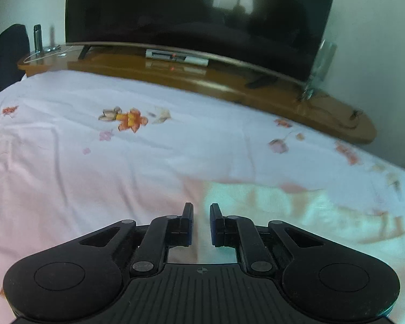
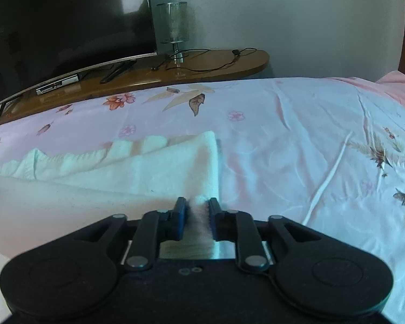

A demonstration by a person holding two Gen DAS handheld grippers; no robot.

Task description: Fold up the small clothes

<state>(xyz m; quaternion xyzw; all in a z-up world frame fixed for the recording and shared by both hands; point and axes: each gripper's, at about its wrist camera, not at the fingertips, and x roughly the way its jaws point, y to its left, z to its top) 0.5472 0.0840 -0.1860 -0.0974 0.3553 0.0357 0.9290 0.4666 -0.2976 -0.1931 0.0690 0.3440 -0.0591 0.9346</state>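
A pale cream, fleecy small garment (image 2: 137,170) with a scalloped far edge lies flat on the bed. In the right wrist view my right gripper (image 2: 198,205) is at its near right corner. A bunch of the fuzzy cloth sits pinched between the two pads. In the left wrist view the garment (image 1: 297,210) spreads to the right. Its left edge runs straight into the narrow gap of my left gripper (image 1: 201,209), whose fingers stand nearly together on that edge.
The bed is covered by a pink floral sheet (image 1: 94,162). Behind it runs a wooden shelf (image 2: 202,64) with a dark curved TV (image 1: 197,16), a set-top box (image 1: 175,58), a glass lamp (image 2: 172,24) and cables. A pink pillow (image 2: 391,86) lies far right.
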